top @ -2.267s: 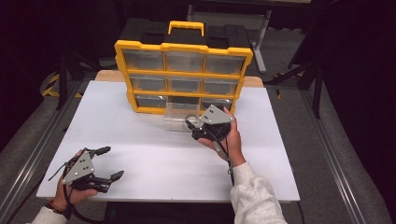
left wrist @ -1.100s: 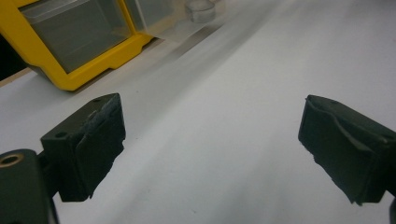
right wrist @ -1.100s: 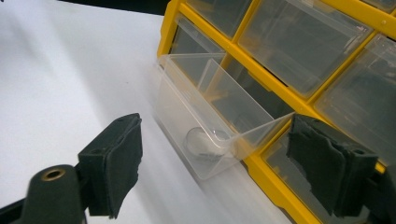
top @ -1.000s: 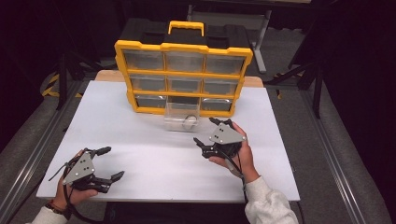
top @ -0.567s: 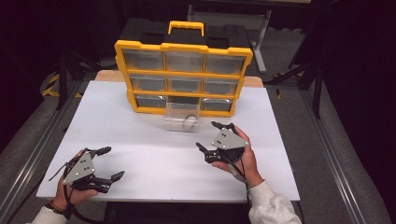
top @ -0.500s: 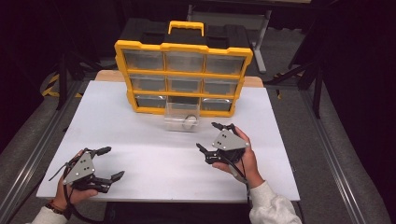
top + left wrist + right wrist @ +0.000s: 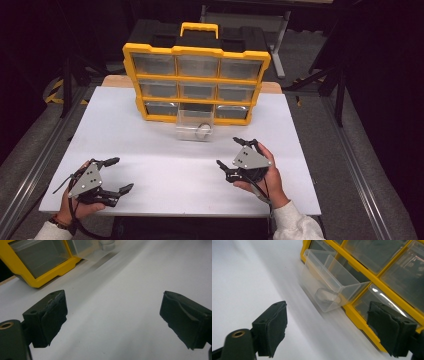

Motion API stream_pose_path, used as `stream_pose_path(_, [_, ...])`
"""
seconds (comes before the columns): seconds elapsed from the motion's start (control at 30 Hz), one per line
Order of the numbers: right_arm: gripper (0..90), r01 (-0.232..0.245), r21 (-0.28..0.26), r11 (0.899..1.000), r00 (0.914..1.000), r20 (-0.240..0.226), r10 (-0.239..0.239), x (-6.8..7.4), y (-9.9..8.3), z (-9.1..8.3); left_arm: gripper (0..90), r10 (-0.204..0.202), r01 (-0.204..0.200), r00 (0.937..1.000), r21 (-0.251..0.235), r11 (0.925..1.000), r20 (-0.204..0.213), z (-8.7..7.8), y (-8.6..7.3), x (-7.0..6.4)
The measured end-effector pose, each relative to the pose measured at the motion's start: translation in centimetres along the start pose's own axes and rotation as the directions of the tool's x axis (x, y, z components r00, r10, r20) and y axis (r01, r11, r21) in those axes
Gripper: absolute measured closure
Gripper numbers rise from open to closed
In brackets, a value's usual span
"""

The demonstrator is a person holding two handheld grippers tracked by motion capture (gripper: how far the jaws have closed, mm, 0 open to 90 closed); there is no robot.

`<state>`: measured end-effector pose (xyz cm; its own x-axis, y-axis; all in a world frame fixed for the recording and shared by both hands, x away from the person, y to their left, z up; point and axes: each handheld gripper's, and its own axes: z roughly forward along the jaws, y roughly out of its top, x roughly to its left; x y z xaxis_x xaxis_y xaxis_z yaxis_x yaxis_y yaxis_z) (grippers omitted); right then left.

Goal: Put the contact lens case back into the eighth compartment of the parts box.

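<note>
Black two-jaw left gripper point(image 7: 114, 174) and right gripper point(image 7: 234, 152), each topped by a grey three-cornered plate with small dark holes; thick, rough-edged black pads point(image 7: 51, 315); brass-coloured screw; trailing black cables; white sleeve cuffs; dark wristband on left wrist.

No text, label, brand, number or sign can be read in any of the views. The yellow organizer case point(image 7: 196, 82) carries no readable marking on its frame, on its handle or on the clear fronts of its drawers. The pulled-out clear drawer point(image 7: 195, 125), at the middle of the bottom row of the case, has no label on it. The grey three-cornered plates on the two grippers in front of the case show some small dark dots, not characters. The white table top point(image 7: 165, 165) under the case is plain.
</note>
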<state>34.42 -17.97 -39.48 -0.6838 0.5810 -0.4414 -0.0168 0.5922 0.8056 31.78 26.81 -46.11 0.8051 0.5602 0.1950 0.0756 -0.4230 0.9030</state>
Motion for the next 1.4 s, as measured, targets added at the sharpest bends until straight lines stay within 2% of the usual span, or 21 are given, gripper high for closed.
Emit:
stream_pose_path(0.13, [17.3, 0.005, 0.013, 1.0, 1.0, -0.002, -0.005, 0.2, -0.5, -0.2, 8.7, -0.003, 0.003, 1.0, 0.001, 1.0, 0.0, 0.0, 0.0, 0.0])
stream_pose_path(0.33, [16.0, 0.032, 0.045, 0.998, 0.9993, 0.019, -0.032, 0.7, -1.5, -0.4, 8.7, 0.0, 0.0, 1.0, 0.001, 1.0, -0.001, 0.0, 0.0, 0.0])
stream_pose_path(0.67, [13.1, -0.02, 0.036, 0.999, 0.9993, 0.032, 0.018, 0.6, -4.0, -1.0, 8.7, -0.001, 0.001, 1.0, 0.007, 1.0, 0.001, 0.0, 0.0, 0.0])
stream_pose_path(0.83, [12.1, -0.031, 0.05, 0.998, 0.9985, 0.047, 0.028, 0.4, -5.5, -1.4, 8.7, -0.002, 0.002, 1.0, 0.009, 1.0, 0.0, 0.1, 0.0, 0.0])
stream_pose_path(0.97, [11.1, -0.019, 0.072, 0.997, 0.9961, 0.087, 0.013, 0.2, -6.5, -1.9, 8.8, 0.0, 0.0, 1.0, 0.011, 0.9999, 0.001, 0.1, 0.0, -0.1])
stream_pose_path(1.1, [11.1, -0.075, 0.066, 0.995, 0.9919, 0.107, 0.068, -0.1, -7.7, -2.4, 8.7, 0.004, -0.004, 1.0, 0.009, 1.0, 0.0, 0.1, 0.0, 0.0])
stream_pose_path(1.27, [9.9, -0.12, 0.047, 0.992, 0.9895, 0.087, 0.115, -0.3, -8.8, -3.0, 8.7, 0.0, 0.0, 1.0, 0.007, 1.0, 0.002, 0.1, 0.0, 0.0])
stream_pose_path(1.4, [9.0, -0.138, 0.05, 0.989, 0.9877, 0.081, 0.134, -0.3, -9.4, -3.2, 8.7, 0.0, 0.0, 1.0, 0.006, 1.0, 0.002, 0.1, 0.0, 0.0])
